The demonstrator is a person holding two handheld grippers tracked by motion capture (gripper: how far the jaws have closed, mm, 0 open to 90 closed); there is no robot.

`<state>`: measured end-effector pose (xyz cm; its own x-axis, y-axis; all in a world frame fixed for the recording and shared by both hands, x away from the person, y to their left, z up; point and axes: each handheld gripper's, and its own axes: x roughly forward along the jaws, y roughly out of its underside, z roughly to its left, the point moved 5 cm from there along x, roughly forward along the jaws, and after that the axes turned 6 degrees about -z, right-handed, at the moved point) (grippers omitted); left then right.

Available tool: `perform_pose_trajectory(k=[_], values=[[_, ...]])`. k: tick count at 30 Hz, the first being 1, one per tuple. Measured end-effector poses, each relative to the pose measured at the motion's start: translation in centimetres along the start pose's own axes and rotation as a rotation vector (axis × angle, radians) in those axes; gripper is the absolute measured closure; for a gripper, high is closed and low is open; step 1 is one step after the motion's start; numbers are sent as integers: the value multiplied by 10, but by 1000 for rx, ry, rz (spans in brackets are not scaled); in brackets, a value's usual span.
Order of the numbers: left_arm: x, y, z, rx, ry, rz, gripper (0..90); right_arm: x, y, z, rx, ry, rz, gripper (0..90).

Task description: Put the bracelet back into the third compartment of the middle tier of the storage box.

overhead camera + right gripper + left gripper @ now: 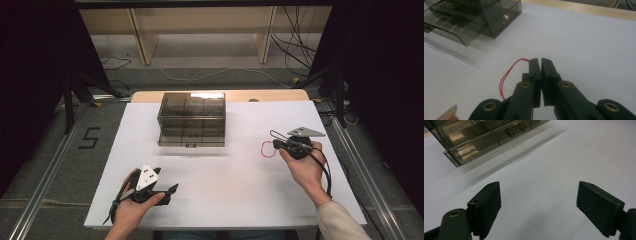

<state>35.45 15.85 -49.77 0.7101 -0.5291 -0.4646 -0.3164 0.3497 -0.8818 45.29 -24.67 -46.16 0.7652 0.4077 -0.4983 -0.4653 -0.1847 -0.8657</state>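
The red loop (268,149) of thin cord or band is pinched between the pressed-together jaws of the right gripper (278,145), at the right side of the white table (235,175), level with the front of the drawer box and well apart from it.

Taken from left to right in the high view: the left gripper (170,191) is held low over the near left part of the table, in a hand (132,207) that comes in from the bottom edge, with its grey three-cornered plate (146,176) on top. Its jaws are spread wide, and in the left gripper view bare white table is seen between the two black pads (487,203); nothing is held there.

Farther back, near the middle of the table, a smoky transparent drawer box (192,119) is seen, with stacked drawers and small metal pulls on the front. It stands closer to the far edge than to the near one.

At the right, the right gripper is held in a hand (306,170) whose pale sleeve (340,222) enters from the lower right corner. In the right gripper view the pads (534,72) are seen closed against each other, and the red loop (507,75) is caught at their tips, curving out to the left and back under the gripper. The loop hangs just above or on the table surface; which of the two cannot be told.
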Motion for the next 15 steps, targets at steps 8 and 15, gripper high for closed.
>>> perform_pose_trajectory(k=[8, 15], values=[[0, 0, 0, -1, 2, 2, 195, 1, -5, 4, 1, -6, -5, 878], [1, 0, 0, 1, 4, 3, 195, 3, -7, 6, -8, -13, -5, 878]])
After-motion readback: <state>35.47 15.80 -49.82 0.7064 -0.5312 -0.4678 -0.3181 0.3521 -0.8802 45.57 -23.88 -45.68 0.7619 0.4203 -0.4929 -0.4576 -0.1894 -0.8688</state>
